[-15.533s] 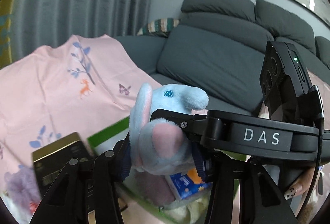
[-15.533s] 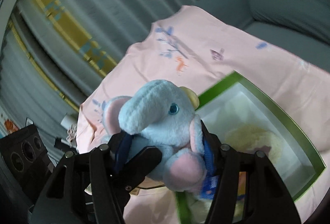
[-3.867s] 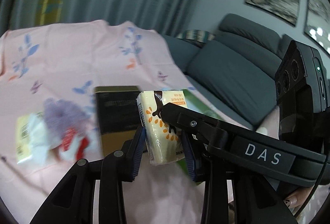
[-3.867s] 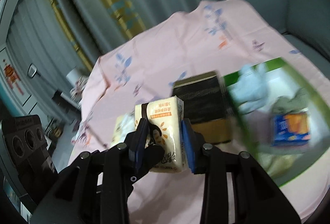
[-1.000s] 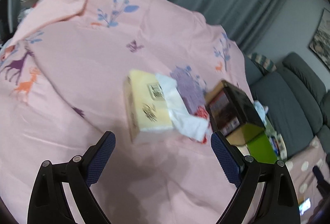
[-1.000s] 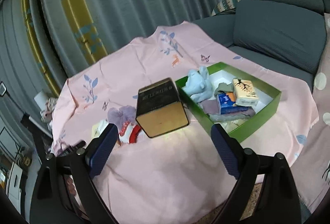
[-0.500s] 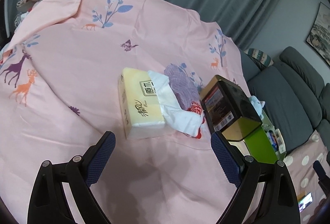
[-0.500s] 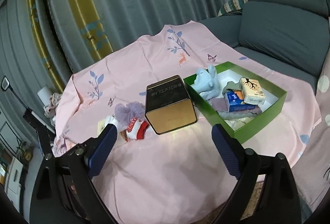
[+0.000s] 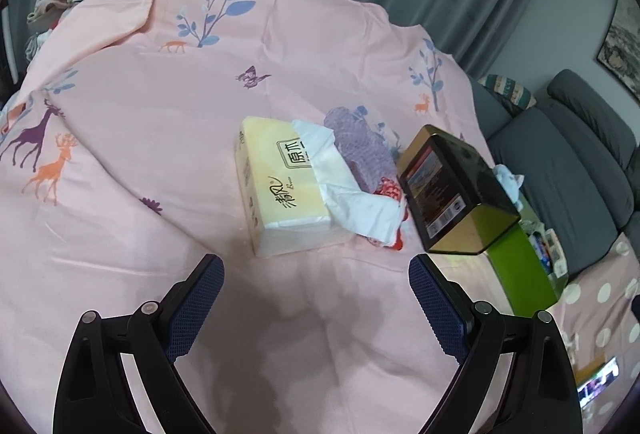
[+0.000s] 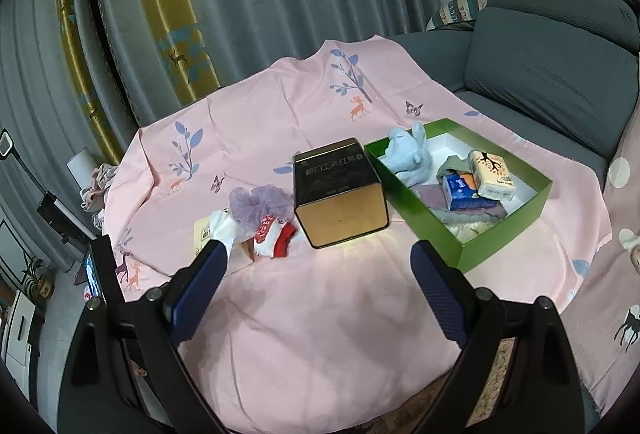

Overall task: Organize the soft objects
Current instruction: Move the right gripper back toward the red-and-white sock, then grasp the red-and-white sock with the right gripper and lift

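The small orange-printed tissue packet [image 10: 491, 174] that both grippers carried a few seconds ago now lies in the green box [image 10: 504, 224], beside the blue tissue packet [image 10: 459, 191] and in front of the blue plush elephant [image 10: 408, 154], so one more soft item is put away and both grippers are free. The left gripper [image 9: 316, 300] has swung over to the remaining pile and hangs above the pink-clothed surface [image 9: 120, 138], angled downward, its jaws spread wide with nothing between them. Just ahead of it lies the yellow tissue pack [image 9: 280, 190] with a white tissue pulled out of it, touching the purple bath puff [image 9: 360, 146] and a red-and-white sock [image 9: 390, 194]; these look like the next things to move. The gold tin [image 9: 452, 190] stands between that pile and the box. The right gripper [image 10: 318, 276] is also wide open and empty, tilted down and held back from the surface edge, facing the tin with the box to its right.
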